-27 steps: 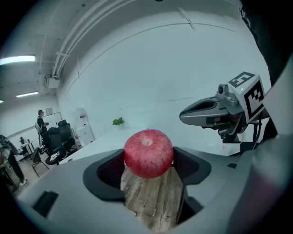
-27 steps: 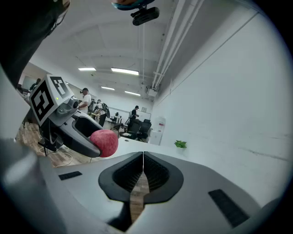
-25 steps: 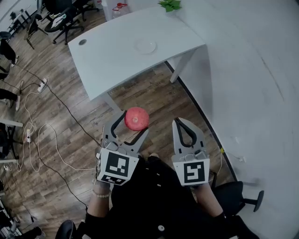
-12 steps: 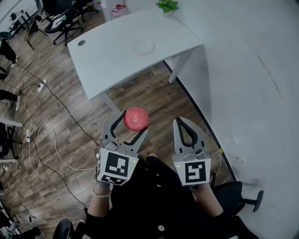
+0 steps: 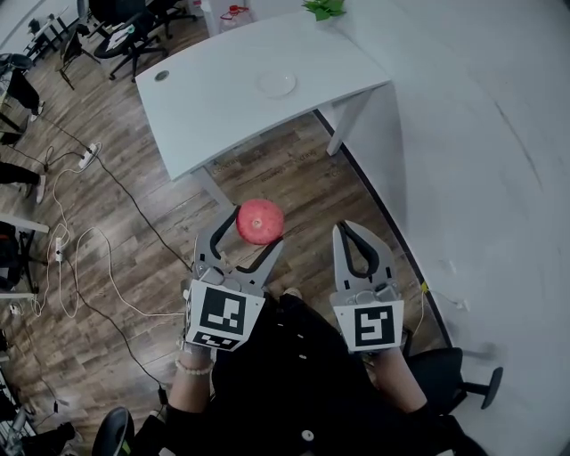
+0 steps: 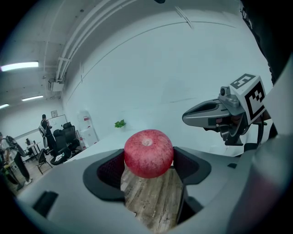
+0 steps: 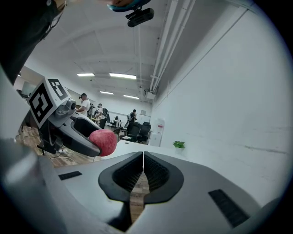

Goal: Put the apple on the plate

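Apple: gripped between jaws of left tongs, above wood floor. Dimpled end faces up toward head camera; round, no clear long axis. Right tongs clenched, empty. Plate on white bench, well apart.

Open table round plate; plant at corner

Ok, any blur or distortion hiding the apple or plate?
Head view: sharp, edges bowed, white plate faint against the white desk. Left gripper view: fisheye, dark corners, apple crisp. Right gripper view: same fisheye, ceiling lights bright.
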`<state>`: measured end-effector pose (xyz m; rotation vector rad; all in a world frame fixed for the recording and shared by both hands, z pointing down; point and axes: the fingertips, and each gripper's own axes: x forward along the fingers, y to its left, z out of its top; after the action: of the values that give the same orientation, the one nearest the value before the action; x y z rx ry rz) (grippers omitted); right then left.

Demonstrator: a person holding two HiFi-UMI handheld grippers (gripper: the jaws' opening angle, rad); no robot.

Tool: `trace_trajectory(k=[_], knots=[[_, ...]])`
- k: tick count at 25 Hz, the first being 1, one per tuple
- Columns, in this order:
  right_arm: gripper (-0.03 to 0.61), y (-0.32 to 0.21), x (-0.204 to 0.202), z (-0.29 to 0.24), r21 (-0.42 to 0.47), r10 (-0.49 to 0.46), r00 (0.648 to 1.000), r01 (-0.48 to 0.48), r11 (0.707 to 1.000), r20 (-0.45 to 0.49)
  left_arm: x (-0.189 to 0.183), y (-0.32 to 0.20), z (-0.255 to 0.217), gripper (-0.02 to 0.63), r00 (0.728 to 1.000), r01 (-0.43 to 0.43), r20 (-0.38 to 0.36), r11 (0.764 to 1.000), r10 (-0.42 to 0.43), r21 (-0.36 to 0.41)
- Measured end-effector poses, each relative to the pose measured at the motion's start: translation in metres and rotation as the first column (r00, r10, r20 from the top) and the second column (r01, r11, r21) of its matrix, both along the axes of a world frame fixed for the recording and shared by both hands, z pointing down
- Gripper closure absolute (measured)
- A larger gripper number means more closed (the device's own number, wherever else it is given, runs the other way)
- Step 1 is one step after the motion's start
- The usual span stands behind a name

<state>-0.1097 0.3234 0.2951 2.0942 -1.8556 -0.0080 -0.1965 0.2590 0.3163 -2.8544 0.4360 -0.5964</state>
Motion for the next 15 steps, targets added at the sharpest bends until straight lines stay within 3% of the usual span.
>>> trace_trajectory(k=[15], knots=[[0.535, 0.049, 0.01, 0.007, 0.003, -0.009, 1.0, 0.009, 1.0, -0.001, 0.011, 0.049, -0.006, 0.27, 0.999, 0.011, -0.038, 1.0, -0.011, 0.018]])
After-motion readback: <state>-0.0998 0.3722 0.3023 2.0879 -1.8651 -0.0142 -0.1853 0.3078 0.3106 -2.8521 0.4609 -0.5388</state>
